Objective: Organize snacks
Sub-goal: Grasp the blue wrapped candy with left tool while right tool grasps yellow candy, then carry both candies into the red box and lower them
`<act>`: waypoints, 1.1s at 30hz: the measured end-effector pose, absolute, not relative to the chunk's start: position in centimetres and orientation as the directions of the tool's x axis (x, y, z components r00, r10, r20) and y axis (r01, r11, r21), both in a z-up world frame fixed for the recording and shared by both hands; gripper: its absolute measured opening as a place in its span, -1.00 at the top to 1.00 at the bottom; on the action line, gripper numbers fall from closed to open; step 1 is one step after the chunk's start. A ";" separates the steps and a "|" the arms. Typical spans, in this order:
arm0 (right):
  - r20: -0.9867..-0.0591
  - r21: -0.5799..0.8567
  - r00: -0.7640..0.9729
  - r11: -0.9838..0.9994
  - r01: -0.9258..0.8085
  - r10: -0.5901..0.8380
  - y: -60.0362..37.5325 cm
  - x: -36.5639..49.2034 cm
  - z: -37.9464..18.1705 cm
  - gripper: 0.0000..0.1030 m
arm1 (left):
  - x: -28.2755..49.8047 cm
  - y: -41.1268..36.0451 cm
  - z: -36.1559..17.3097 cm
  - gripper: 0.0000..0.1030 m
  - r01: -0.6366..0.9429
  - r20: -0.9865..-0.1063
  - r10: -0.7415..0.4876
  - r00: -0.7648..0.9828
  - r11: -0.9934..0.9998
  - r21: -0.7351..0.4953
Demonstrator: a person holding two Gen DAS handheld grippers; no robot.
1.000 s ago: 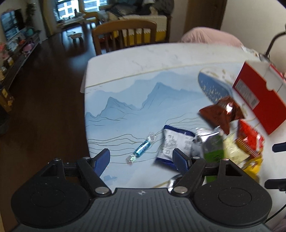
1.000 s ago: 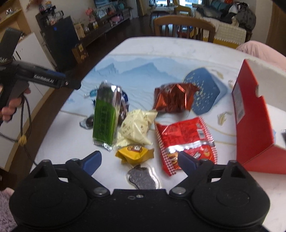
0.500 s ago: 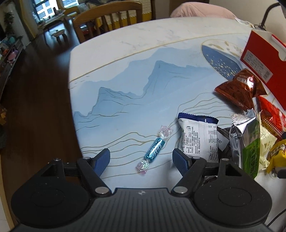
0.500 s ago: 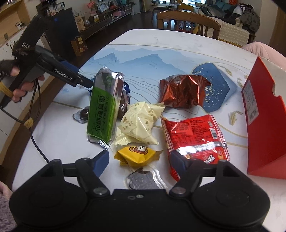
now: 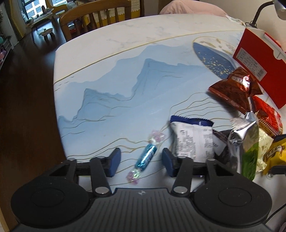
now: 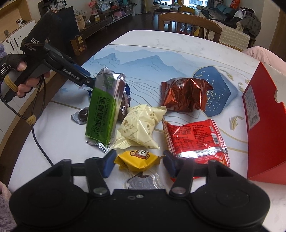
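A blue twist-wrapped candy point(image 5: 147, 155) lies on the table point(image 5: 125, 53) between the fingers of my left gripper point(image 5: 141, 163). Its jaws are closing, and a gap shows on each side of the candy. In the right wrist view a yellow wrapped snack point(image 6: 137, 158) lies between the fingers of my right gripper point(image 6: 139, 165). These jaws are closing too, and the wrapper's crimped ends just reach the pads. A red open box point(image 6: 264, 125) stands at the right. From the left, my left gripper point(image 6: 85, 81) reaches behind a green packet point(image 6: 103, 110).
Around the yellow snack lie a cream packet point(image 6: 141, 128), a red packet point(image 6: 194, 137), a brown foil bag point(image 6: 185, 94), a clear blister point(image 6: 141, 182) and a small foil chocolate point(image 6: 82, 116). A white-and-blue packet point(image 5: 193, 141) lies right of the candy. A wooden chair point(image 5: 96, 12) stands beyond the table.
Both grippers' jaws have narrowed. The left gripper came down and sideways until the blue candy sat between its fingers. The right one dropped slightly over the yellow snack.
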State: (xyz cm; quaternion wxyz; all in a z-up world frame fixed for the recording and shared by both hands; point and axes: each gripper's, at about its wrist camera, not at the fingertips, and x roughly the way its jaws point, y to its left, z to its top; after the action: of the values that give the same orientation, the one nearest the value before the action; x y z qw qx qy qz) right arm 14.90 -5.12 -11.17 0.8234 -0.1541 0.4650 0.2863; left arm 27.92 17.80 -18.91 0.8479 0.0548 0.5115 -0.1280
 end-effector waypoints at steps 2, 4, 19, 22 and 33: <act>-0.851 0.010 0.409 0.789 -0.614 0.329 -5.1 14.9 -11.2 0.00 | 27.9 17.5 -18.8 0.39 0.270 -0.878 -0.157 0.452 0.962 -0.033; -0.849 0.010 0.412 0.790 -0.614 0.330 -5.2 14.9 -11.2 0.01 | 27.7 17.4 -18.9 0.49 0.269 -0.875 -0.156 0.459 0.963 -0.031; -0.838 0.008 0.426 0.789 -0.614 0.340 -5.6 14.3 -10.6 0.08 | 25.2 17.2 -18.5 0.76 0.088 -0.863 -0.149 0.483 0.989 -0.121; -0.834 0.015 0.432 0.797 -0.603 0.343 -6.0 14.3 -10.1 0.08 | 24.6 17.8 -17.8 0.76 0.043 -0.856 -0.171 0.487 0.984 -0.172; -0.801 0.041 0.464 0.807 -0.589 0.379 -7.9 13.7 -7.6 0.25 | 21.5 17.6 -14.5 0.76 -0.023 -0.825 -0.159 0.542 0.979 -0.203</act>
State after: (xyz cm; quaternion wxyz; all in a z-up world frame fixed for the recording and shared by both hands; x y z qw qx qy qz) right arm 13.69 -7.87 -7.57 0.8469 -0.1215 0.4316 0.2857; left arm 21.54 17.64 -14.46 0.8728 -0.0952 0.4771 -0.0390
